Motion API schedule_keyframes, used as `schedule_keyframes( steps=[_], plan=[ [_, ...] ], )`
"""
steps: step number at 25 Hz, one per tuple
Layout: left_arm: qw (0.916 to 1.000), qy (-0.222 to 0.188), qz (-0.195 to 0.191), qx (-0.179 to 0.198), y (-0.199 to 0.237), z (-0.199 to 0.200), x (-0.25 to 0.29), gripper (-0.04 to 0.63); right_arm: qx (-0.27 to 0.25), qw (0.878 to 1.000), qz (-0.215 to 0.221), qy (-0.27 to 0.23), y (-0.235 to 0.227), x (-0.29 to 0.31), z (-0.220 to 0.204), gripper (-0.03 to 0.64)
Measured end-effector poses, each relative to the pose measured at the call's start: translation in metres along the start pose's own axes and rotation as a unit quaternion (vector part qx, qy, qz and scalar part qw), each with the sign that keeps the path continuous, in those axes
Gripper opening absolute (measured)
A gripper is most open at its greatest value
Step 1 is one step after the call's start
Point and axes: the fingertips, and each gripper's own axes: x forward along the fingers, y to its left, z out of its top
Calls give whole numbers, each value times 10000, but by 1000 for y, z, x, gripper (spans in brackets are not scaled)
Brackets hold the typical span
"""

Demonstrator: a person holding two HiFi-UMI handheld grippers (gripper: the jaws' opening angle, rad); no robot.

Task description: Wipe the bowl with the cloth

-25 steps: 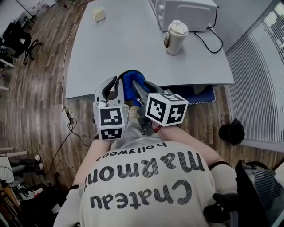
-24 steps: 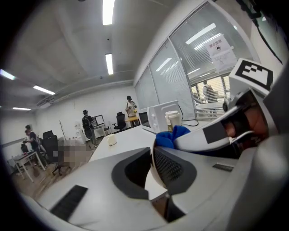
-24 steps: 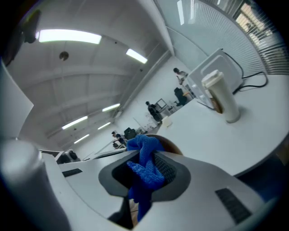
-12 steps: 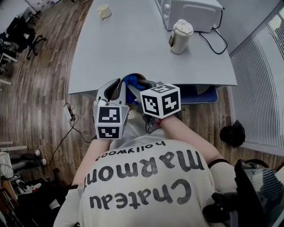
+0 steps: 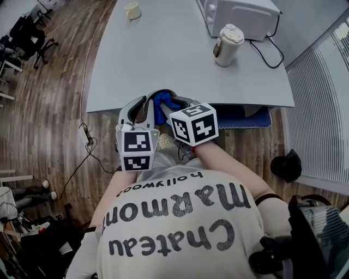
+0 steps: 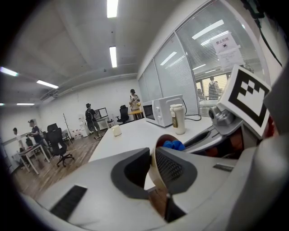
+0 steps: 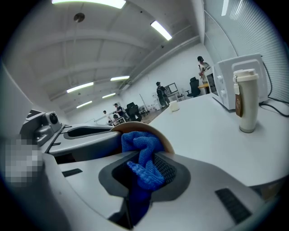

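My left gripper [image 6: 153, 163] is shut on the thin rim of a tan bowl [image 6: 159, 155], held tilted just off the near edge of the grey table [image 5: 163, 54]. My right gripper [image 7: 144, 170] is shut on a blue cloth [image 7: 141, 159], whose bunched end is pushed into the bowl [image 7: 156, 132]. In the head view both grippers are side by side below the table edge, the left gripper [image 5: 143, 106] beside the right gripper [image 5: 170, 104], with the cloth [image 5: 163, 101] showing between them. The bowl is mostly hidden there.
On the far right of the table stand a white microwave [image 5: 242, 16] and a lidded tumbler [image 5: 228, 44], with a black cable [image 5: 270, 49] beside them. A small cream cup [image 5: 132, 10] sits far left. Wooden floor lies left; office chairs [image 5: 24, 32] stand beyond.
My right gripper has shifted left and a little toward the table, turning its marker cube, with the cloth moving inside the bowl. The left gripper has stayed almost still.
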Motion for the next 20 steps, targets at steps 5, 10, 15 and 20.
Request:
schedule_keyframes(
  steps=[5, 10, 15, 20],
  plan=[
    [9999, 1, 149, -20, 11, -5, -5, 49, -136, 9998, -124, 118, 3, 3, -6, 64],
    [9991, 22, 305, -285, 27, -15, -10, 49, -204, 9994, -216, 194, 4, 2, -11, 64],
    [9975, -76, -66, -696, 16, -14, -11, 49, -71, 9996, 232, -169, 20, -6, 0, 64],
    [9971, -216, -194, -708, 11, -2, -17, 51, -84, 9966, 739, -366, 39, -4, 13, 64]
  ],
)
